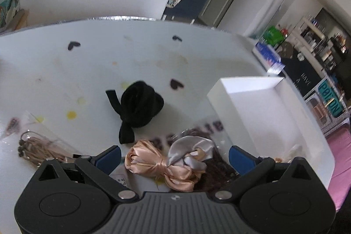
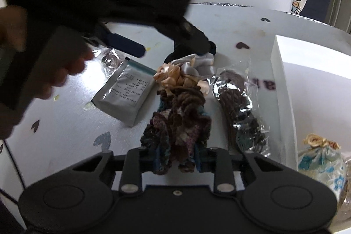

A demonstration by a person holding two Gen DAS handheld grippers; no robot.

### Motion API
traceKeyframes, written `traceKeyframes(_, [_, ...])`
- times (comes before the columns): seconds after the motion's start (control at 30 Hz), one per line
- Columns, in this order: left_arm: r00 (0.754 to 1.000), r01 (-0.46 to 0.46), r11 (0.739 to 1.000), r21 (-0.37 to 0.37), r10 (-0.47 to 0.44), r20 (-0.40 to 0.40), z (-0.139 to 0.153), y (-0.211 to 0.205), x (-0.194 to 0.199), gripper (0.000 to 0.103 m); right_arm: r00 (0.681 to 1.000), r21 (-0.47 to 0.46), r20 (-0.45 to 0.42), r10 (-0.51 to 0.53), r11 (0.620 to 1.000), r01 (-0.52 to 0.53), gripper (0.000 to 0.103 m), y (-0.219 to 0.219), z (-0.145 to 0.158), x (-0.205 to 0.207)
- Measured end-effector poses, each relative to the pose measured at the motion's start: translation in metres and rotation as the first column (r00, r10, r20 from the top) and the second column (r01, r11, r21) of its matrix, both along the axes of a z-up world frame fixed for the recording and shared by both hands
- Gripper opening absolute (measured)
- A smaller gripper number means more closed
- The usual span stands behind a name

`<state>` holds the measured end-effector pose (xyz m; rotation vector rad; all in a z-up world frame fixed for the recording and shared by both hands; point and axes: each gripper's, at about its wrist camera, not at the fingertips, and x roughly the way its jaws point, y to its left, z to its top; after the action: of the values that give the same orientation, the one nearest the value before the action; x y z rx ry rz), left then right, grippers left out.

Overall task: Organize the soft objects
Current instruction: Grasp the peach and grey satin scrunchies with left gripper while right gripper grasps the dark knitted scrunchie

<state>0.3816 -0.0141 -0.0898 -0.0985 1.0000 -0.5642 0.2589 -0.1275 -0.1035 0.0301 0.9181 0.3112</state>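
In the left wrist view my left gripper point(image 1: 174, 154) is open, its blue pads either side of a peach and silver satin bow point(image 1: 166, 165) on the white table point(image 1: 87, 71). The pads do not touch the bow. A knotted black cloth band point(image 1: 140, 106) lies just beyond it. In the right wrist view my right gripper point(image 2: 177, 160) is shut on a brown and teal knitted scrunchie point(image 2: 177, 122), which bulges out ahead of the fingers. The satin bow point(image 2: 182, 74) lies right behind the scrunchie. The left gripper's blue finger point(image 2: 125, 45) hangs over the table, held by a hand point(image 2: 43, 71).
An open white box point(image 1: 263, 102) stands at the right; a blue patterned pouch point(image 2: 322, 159) sits inside it. A clear bag of brown hair ties point(image 2: 237, 111) lies beside the scrunchie, a grey sachet point(image 2: 125, 93) to its left. Another bag of ties point(image 1: 37, 148) lies far left.
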Motion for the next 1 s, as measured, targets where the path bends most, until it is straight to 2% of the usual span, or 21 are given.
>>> traceKeyframes(0.1, [1.0,-0.001,1.0,0.027,0.002,-0.012,-0.012,-0.005,0.006,0.1,1.0,0.008,-0.008,0.005,1.0,-0.005,0.03,-0.001,0.0,-0.002])
traceKeyframes(0.17, [1.0,0.01,0.999,0.044,-0.01,-0.005,-0.017,-0.007,0.009,0.093,1.0,0.012,-0.01,0.006,1.0,-0.006,0.03,-0.002,0.0,-0.004])
traceKeyframes(0.4, [0.992,0.118,0.987,0.108,-0.121,0.022,-0.026,-0.02,0.007,0.084,1.0,0.023,-0.014,0.004,1.0,-0.004,0.03,-0.004,-0.002,-0.003])
traceKeyframes(0.57, [0.994,0.105,0.987,0.121,-0.109,0.025,-0.026,-0.016,0.006,0.068,1.0,0.023,-0.014,0.006,1.0,-0.006,0.03,-0.004,-0.002,-0.004])
traceKeyframes(0.73, [0.996,0.077,0.991,0.105,-0.082,0.037,-0.022,-0.01,0.005,0.056,1.0,0.025,-0.009,0.016,1.0,-0.015,0.029,-0.003,0.0,-0.007])
traceKeyframes(0.8, [0.997,0.067,0.993,0.097,-0.071,0.041,-0.02,-0.008,0.003,0.05,1.0,0.028,-0.004,0.017,0.999,-0.017,0.029,-0.003,0.001,-0.008])
traceKeyframes(0.87, [0.997,0.05,0.995,0.091,-0.055,0.047,-0.019,-0.006,0.002,0.017,1.0,0.032,0.002,0.021,0.999,-0.021,0.029,-0.004,0.003,-0.011])
traceKeyframes(0.93, [0.998,0.012,0.995,0.099,-0.017,0.055,-0.017,-0.003,0.003,0.01,1.0,0.034,0.005,0.023,0.999,-0.023,0.028,-0.004,0.004,-0.012])
traceKeyframes(1.0, [0.999,-0.009,0.997,0.078,0.006,0.042,-0.017,0.002,0.004,0.009,1.0,0.035,0.01,0.022,0.999,-0.022,0.028,-0.005,0.006,-0.015])
